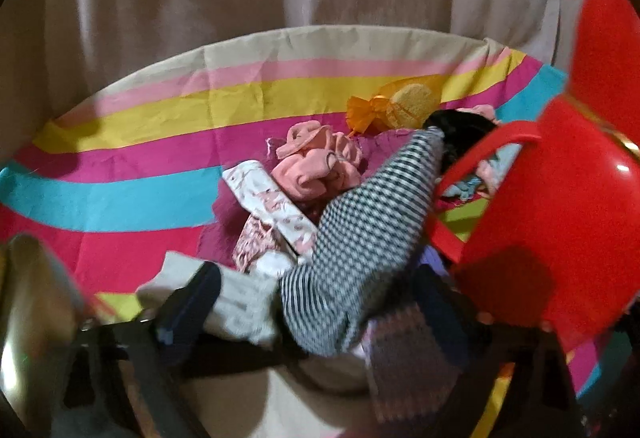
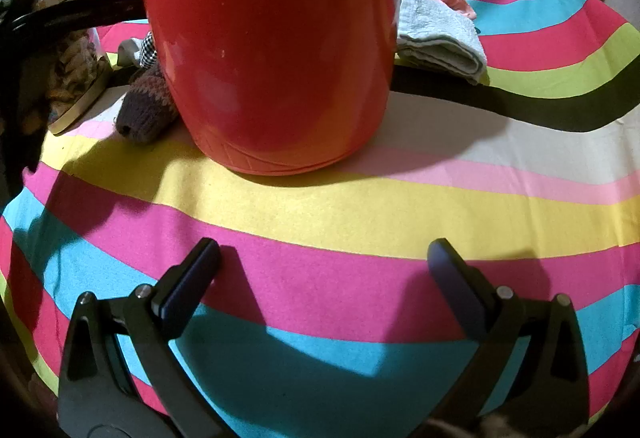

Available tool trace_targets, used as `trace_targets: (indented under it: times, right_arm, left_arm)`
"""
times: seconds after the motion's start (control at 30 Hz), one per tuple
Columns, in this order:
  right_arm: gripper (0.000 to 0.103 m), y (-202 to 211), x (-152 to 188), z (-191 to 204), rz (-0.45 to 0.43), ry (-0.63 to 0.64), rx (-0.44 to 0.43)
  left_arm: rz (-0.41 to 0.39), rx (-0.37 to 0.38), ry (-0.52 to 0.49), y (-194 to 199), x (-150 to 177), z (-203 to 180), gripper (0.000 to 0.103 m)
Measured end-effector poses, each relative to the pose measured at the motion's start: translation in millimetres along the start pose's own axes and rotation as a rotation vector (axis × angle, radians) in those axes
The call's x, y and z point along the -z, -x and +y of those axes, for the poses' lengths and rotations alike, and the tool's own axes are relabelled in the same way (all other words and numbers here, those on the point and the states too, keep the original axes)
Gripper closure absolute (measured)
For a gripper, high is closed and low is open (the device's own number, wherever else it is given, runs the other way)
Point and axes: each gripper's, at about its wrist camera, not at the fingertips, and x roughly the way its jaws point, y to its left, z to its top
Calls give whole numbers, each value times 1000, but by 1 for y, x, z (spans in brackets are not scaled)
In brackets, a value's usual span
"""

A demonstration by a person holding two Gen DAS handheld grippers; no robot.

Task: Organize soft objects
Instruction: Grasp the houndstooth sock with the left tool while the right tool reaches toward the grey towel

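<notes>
Because the checked cloth [image 1: 372,222] draped between the spread fingers of the left claw [image 1: 316,302] is light, limp and sure to sag over the desk [image 1: 120,165] beside the red bucket [image 1: 560,222], a bunched fold grips best, while the right claw [image 2: 324,258] hangs open and empty.

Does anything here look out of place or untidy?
Yes. The small clothes lie in a loose heap on the striped cloth, not sorted. A checked garment sprawls across them beside the red bucket. Nothing looks spilled or damaged.
</notes>
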Motion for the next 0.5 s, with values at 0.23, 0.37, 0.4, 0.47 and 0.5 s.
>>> trace_targets:
  times: [0.23, 0.37, 0.4, 0.47, 0.5]
  right_arm:
    - [0, 0, 0, 0, -4, -1, 4]
    - [0, 0, 1, 0, -5, -2, 4]
    - [0, 0, 1, 0, -5, -2, 3]
    - [0, 0, 1, 0, -5, -1, 3]
    - [0, 0, 1, 0, -5, -1, 3]
  left_arm:
    - [-60, 64, 104, 3, -3, 4, 92]
    - [-245, 106, 286, 82, 26, 23, 92]
    - [-284, 104, 312, 105, 39, 26, 92]
    - [-297, 103, 315, 136, 67, 28, 91]
    - [-279, 101, 301, 142, 76, 28, 90]
